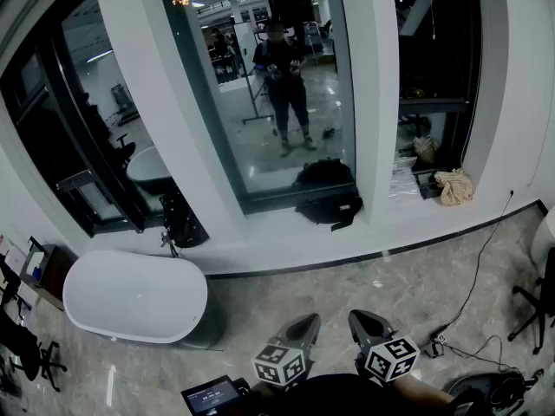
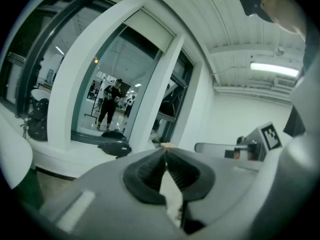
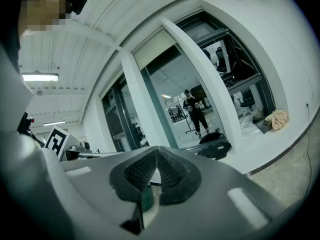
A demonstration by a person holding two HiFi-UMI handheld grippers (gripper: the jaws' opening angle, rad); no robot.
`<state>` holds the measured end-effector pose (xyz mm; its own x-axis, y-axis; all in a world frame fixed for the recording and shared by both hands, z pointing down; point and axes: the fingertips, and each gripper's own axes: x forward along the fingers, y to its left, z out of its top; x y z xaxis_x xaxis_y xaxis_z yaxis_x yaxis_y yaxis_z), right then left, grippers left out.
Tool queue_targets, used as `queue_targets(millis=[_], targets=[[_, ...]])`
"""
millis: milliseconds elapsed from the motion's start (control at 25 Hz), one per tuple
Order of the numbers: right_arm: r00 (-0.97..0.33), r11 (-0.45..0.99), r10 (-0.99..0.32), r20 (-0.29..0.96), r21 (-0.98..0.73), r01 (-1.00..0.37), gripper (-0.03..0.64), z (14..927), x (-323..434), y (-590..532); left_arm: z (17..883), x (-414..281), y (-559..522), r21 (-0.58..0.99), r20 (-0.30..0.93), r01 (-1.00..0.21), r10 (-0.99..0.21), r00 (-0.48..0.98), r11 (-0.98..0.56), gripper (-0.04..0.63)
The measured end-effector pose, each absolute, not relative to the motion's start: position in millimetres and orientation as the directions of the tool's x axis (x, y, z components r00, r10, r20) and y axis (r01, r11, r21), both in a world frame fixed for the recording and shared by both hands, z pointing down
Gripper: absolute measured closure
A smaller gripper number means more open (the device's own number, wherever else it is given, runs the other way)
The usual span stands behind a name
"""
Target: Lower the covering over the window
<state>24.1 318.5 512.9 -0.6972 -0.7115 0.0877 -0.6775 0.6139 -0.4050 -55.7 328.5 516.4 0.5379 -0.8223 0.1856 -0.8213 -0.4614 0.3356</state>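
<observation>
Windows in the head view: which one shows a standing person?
The middle window, between the two white pillars, shows the person; those either side are dark.

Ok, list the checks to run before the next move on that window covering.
1. Left gripper free: ok, shut on nothing.
2. Right gripper free: ok, shut on nothing.
3. Covering down: not ok, it sits high at the top of the middle window.
4. Pull cord or handle found: cannot tell.
5. Grippers near the window: not ok, open floor lies between.
6. Way ahead free: not ok, a black bag lies on the ledge below the glass.
</observation>
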Motion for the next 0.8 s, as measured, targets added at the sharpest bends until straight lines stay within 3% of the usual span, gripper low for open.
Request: queue_targets(millis=[800], targets=[[-0.754,0.659,-0.652,0.081,-0.430,-0.617,0.609,519,62,311,529,-12,324,0.342,0.235,-0.845,-0.834,0.500,-0.410,0.592]])
